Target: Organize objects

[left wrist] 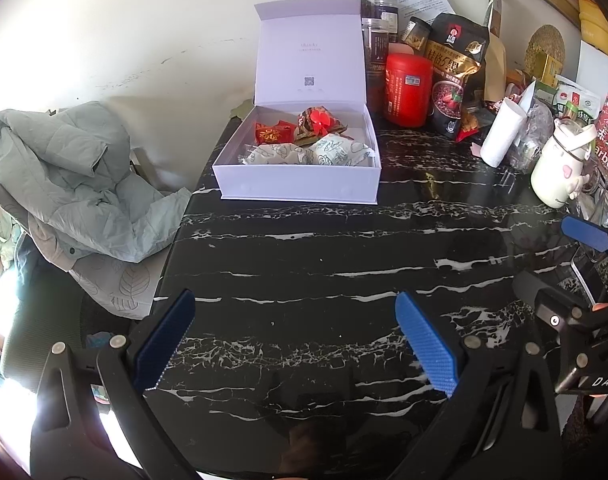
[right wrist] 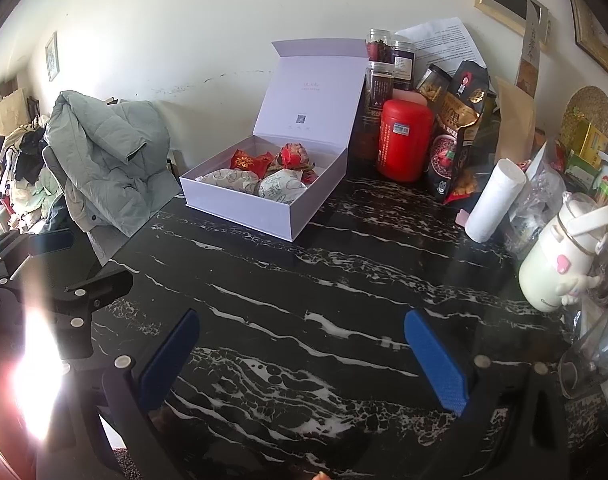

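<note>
A white gift box (left wrist: 300,186) (right wrist: 264,210) stands open at the far side of the black marble table (left wrist: 304,264) (right wrist: 304,280), its lid upright. Inside lie two red-wrapped snacks (left wrist: 274,133) (right wrist: 248,160) and two white printed packets (left wrist: 336,152) (right wrist: 280,186). My left gripper (left wrist: 296,340) is open and empty over the near table, well short of the box. My right gripper (right wrist: 304,360) is open and empty too, also short of the box. The right gripper's blue finger (left wrist: 586,233) shows at the right edge of the left wrist view.
A red canister (left wrist: 408,88) (right wrist: 404,140), a dark snack bag (left wrist: 456,72) (right wrist: 460,132), jars and a paper roll (left wrist: 502,134) (right wrist: 494,200) crowd the back right. A white bottle (left wrist: 560,172) (right wrist: 560,264) stands at right. A chair with a grey-green jacket (left wrist: 76,184) (right wrist: 112,160) is at left.
</note>
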